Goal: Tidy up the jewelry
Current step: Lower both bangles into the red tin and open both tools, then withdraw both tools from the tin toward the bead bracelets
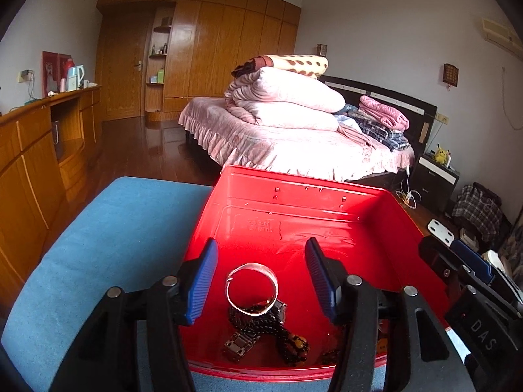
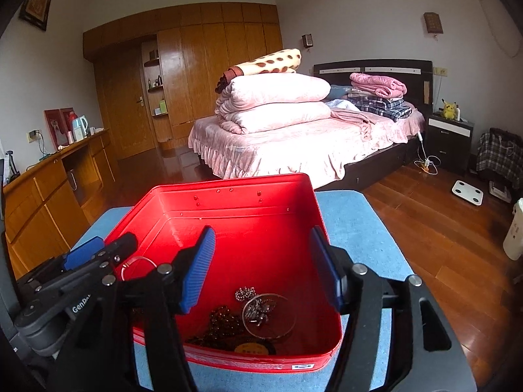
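Jewelry fills the near end of a red tin box (image 1: 294,209) that sits on a blue pad (image 1: 108,238). Low in the left wrist picture, the left gripper (image 1: 261,277) has its blue fingers apart, gripping nothing, with a silver bangle (image 1: 253,289) lying below, on dark beads (image 1: 278,333) and a metal watch band (image 1: 238,346). The right gripper (image 2: 263,266) is also wide apart and empty, over a clear bangle (image 2: 269,315) and chains. Far back stands a pink bed (image 2: 294,143) piled with folded quilts.
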The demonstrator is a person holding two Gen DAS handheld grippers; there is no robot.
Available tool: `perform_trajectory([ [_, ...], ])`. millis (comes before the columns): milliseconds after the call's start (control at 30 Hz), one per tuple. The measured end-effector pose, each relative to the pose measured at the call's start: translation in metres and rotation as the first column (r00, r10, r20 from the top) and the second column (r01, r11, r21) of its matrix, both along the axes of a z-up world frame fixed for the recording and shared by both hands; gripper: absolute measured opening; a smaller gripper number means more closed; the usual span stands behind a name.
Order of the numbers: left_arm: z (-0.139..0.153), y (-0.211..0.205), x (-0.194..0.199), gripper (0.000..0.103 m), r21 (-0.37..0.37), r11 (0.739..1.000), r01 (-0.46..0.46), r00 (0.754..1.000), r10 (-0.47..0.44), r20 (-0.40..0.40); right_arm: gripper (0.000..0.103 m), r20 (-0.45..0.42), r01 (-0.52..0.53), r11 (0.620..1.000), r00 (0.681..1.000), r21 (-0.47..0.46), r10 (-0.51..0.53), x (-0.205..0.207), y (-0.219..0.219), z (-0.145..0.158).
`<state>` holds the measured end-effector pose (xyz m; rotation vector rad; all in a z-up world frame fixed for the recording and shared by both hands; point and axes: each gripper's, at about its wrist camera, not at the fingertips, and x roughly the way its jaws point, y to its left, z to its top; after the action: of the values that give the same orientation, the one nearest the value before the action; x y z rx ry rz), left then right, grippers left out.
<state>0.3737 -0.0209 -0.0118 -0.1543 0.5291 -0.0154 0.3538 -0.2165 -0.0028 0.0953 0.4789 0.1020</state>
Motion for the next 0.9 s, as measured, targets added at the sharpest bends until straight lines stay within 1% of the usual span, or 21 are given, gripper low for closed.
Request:
perform_trajectory([
  [67,0.005,0.003,-0.005,0.064,0.000,1.000,-0.009,1.000,0.009,0.020,0.059,0.004,0.002,1.000,1.000,0.013,-0.002,-0.002,-0.002,0.001],
  [200,0.014,0.008,-0.020,0.064,-0.001,1.000,-0.012,0.999,0.012,0.044,0.059,0.017,0.004,1.000,1.000,0.028,-0.004,-0.011,-0.009,0.005],
  [300,0.020,0.011,-0.038,0.066,0.010,1.000,-0.010,0.998,0.009,0.061,0.059,0.027,0.004,0.999,1.000,0.033,-0.005,-0.025,-0.012,0.008],
  [433,0.025,0.021,-0.070,0.068,0.022,0.999,-0.025,0.995,0.022,0.098,0.059,0.036,-0.002,0.999,0.999,0.037,0.001,-0.053,-0.013,0.010],
  [633,0.024,0.040,-0.111,0.068,0.009,0.997,-0.080,0.988,0.078,0.135,0.059,0.041,0.003,0.998,0.999,0.064,-0.006,-0.092,-0.013,0.006],
  [667,0.025,0.043,-0.119,0.070,0.011,0.996,-0.090,0.986,0.087,0.145,0.059,0.040,0.001,0.998,0.999,0.068,-0.004,-0.098,-0.013,0.006],
  [700,0.025,0.045,-0.125,0.073,0.011,0.996,-0.093,0.984,0.090,0.151,0.059,0.037,0.001,0.998,0.999,0.066,-0.003,-0.104,-0.012,0.005],
  [800,0.023,0.052,-0.146,0.075,0.017,0.995,-0.102,0.981,0.098,0.167,0.059,0.008,-0.017,0.998,1.000,0.059,0.016,-0.118,-0.005,0.002],
  [900,0.018,0.055,-0.157,0.075,0.015,0.996,-0.088,0.986,0.085,0.141,0.058,-0.026,-0.052,0.997,0.998,0.060,0.053,-0.129,0.005,-0.004],
])
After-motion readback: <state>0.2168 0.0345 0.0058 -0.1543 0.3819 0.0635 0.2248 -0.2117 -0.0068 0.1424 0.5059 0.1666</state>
